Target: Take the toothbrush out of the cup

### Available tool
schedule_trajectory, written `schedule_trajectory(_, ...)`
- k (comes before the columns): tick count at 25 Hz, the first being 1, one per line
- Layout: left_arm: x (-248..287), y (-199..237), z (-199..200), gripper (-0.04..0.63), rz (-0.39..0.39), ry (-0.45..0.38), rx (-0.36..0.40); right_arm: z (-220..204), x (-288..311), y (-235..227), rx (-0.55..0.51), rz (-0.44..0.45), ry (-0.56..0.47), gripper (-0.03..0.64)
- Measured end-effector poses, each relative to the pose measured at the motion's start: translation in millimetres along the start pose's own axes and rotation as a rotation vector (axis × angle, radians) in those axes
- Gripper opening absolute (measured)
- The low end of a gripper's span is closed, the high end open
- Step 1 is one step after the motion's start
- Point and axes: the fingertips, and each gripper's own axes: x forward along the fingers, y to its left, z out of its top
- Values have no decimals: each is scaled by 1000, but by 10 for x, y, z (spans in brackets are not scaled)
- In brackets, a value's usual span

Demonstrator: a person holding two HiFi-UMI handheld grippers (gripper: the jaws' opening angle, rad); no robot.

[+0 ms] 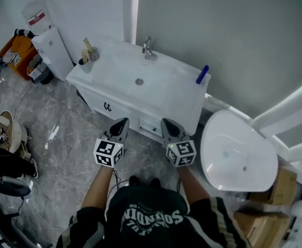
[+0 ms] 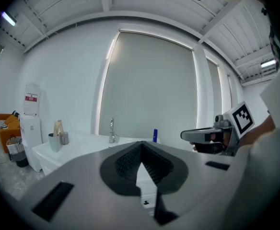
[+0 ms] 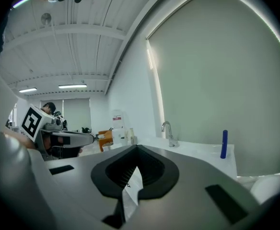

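The toothbrush (image 1: 86,50) stands untouched in its cup (image 1: 84,65) on the far left corner of the vanity (image 1: 166,93). The left gripper (image 1: 121,125) and right gripper (image 1: 168,125) hover side by side well short of it. Both have their jaws pressed together and empty, apparently poised before the reach.

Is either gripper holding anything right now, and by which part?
Nothing is held: the left gripper and right gripper are both shut and empty, well short of the cup.

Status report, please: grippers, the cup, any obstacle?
Left gripper and right gripper shut, empty, short of the vanity. Cup untouched at its back left corner. Nothing seen in the way.
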Motion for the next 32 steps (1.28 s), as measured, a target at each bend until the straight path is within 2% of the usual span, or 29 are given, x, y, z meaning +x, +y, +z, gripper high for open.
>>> schedule_trajectory(4,-132,306,8,0,18,-7,14,88,234,130,28,0,-22,-2)
schedule_trajectory(14,-169,988,54,0,55,-2,32,205,896,465,9,35,-37,-2)
schedule_trajectory(18,-73,1261,96,0,70,-8,36,225,1207,535,-27,52,-35,-2)
schedule_trajectory(23,118,1710,109,0,91,5,43,220,1715,555,-21,74,-32,-2)
schedule_trajectory(32,599,2711,214,0,95,42,26,346,2904,614,-4,84,6,-2)
